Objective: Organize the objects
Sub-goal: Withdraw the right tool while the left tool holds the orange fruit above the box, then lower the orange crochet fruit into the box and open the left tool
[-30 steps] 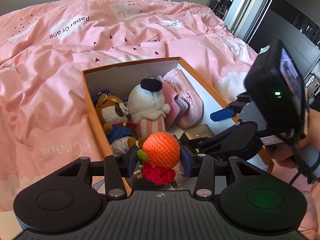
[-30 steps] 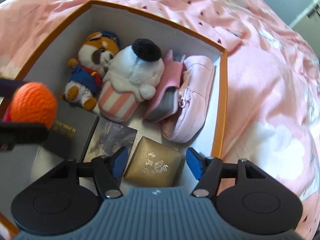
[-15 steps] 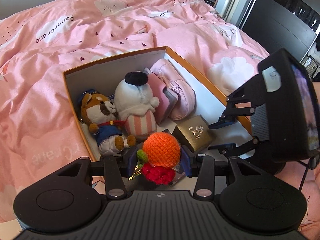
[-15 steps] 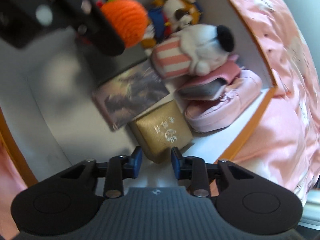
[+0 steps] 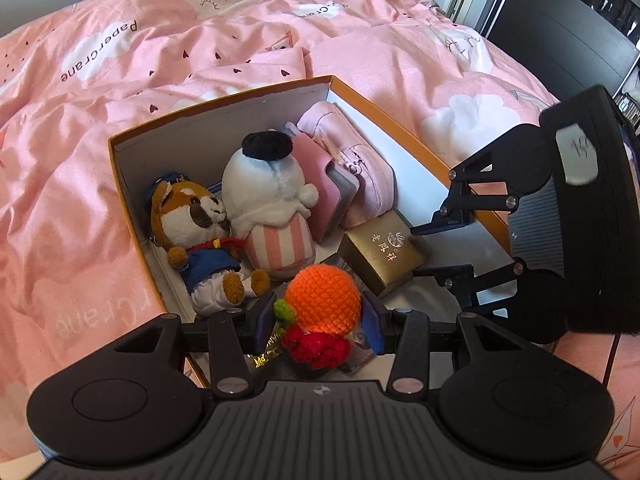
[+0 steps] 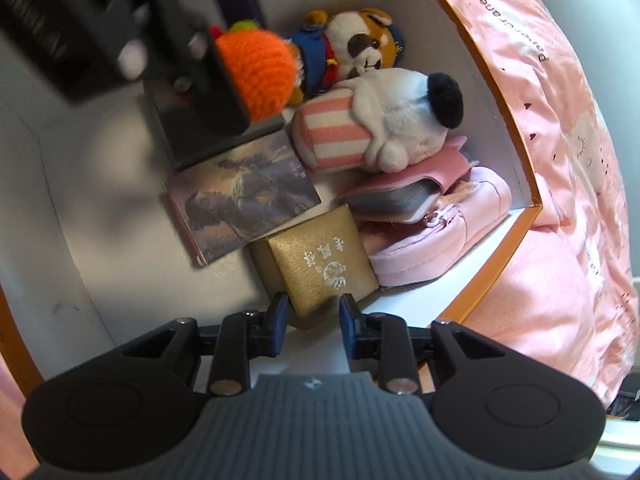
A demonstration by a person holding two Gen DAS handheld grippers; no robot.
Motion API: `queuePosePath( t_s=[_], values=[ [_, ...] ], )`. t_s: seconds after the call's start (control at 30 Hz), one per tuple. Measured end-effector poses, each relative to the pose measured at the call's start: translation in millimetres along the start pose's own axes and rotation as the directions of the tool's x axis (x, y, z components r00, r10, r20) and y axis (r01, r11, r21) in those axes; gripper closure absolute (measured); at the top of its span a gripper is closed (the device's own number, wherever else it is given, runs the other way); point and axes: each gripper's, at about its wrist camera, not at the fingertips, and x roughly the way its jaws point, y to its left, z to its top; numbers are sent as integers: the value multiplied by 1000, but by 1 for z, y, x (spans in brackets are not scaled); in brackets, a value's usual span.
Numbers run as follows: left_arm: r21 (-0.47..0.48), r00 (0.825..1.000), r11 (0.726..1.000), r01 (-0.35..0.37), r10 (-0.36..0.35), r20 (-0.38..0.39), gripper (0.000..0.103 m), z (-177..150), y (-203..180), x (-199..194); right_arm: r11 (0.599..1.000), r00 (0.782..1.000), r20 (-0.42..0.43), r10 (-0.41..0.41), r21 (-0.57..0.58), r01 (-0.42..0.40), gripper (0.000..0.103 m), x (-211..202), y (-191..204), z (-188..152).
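Note:
My left gripper (image 5: 320, 314) is shut on an orange crocheted ball with a red tassel (image 5: 322, 300), hanging low over the near end of the orange-rimmed box (image 5: 224, 98). In the right wrist view the ball (image 6: 256, 68) shows at the upper left. My right gripper (image 6: 312, 314) points down into the box with its jaws closing. The near corner of a gold gift box (image 6: 320, 256) lies between its tips, and the pads do not clearly press on it. From the left wrist view the right gripper (image 5: 418, 252) stands just right of the gold box (image 5: 380, 252).
The box also holds a brown dog plush (image 5: 192, 236), a white plush with a black cap (image 5: 268, 208), a pink wallet (image 5: 332, 188), a pink pouch (image 5: 352, 168), a picture card (image 6: 240, 200) and a dark box (image 6: 208, 132). Pink bedding (image 5: 240, 32) surrounds it.
My right gripper has rolled sideways, narrowed its jaws and come down to the gold box's corner. The left gripper drifted slightly with the orange ball still in it.

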Motion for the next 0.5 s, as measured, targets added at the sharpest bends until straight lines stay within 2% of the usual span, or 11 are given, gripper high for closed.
queuePosePath(
  t_s=[0.13, 0.23, 0.33, 0.4, 0.47, 0.5],
  values=[
    [4, 1000, 1000, 21, -21, 4, 52, 3, -1, -2, 1000, 1000, 24, 2, 13, -3, 75, -5, -2, -6],
    [19, 999, 999, 44, -44, 16, 52, 5, -8, -5, 999, 997, 66, -26, 42, 23, 74, -21, -5, -13],
    [26, 997, 997, 78, -78, -1, 52, 5, -16, 0, 989, 990, 126, -70, 142, 52, 74, -46, -8, -17],
    [13, 994, 995, 104, -104, -15, 52, 5, -21, 6, 965, 980, 156, -125, 247, 84, 73, -60, -4, -17],
    [-1, 991, 991, 130, -130, -30, 52, 4, -28, 13, 925, 969, 171, -181, 365, 108, 64, -71, -14, -23],
    [-8, 989, 990, 140, -141, -37, 52, 4, -32, 17, 900, 964, 169, -207, 418, 120, 64, -75, -16, -28]
  ],
)
